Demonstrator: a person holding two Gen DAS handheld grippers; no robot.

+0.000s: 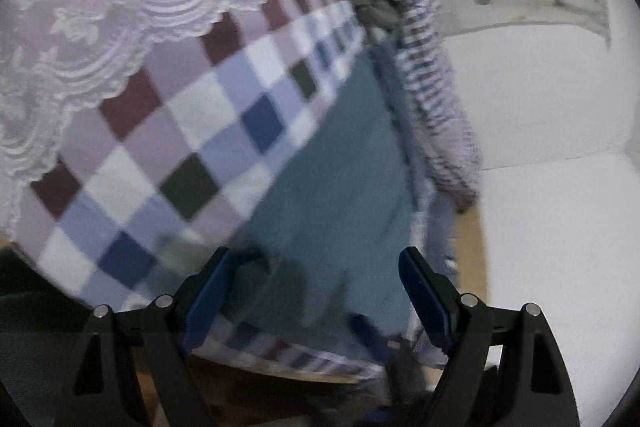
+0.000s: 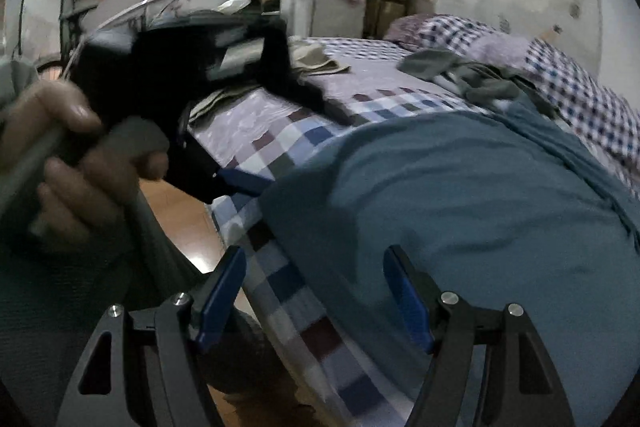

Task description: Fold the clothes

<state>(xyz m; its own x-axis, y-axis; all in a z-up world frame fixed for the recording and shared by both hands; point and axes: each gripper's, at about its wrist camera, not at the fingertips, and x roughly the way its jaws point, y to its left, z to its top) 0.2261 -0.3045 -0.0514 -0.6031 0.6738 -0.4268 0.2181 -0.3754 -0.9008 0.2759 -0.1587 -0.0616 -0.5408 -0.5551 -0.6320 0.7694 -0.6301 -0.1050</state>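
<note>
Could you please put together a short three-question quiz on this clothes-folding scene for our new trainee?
1. True or false: the right gripper has its jaws clamped shut on cloth.
2. What does the flat teal-blue garment lie on? A) the wooden floor B) the chequered patchwork bedspread C) a chair
3. Fill in: the crumpled grey-green garment lies ___ the teal one, toward the gingham pillow.

Key: 1 false, both it and the left gripper are open and empty; 2 B; 3 beyond.
</note>
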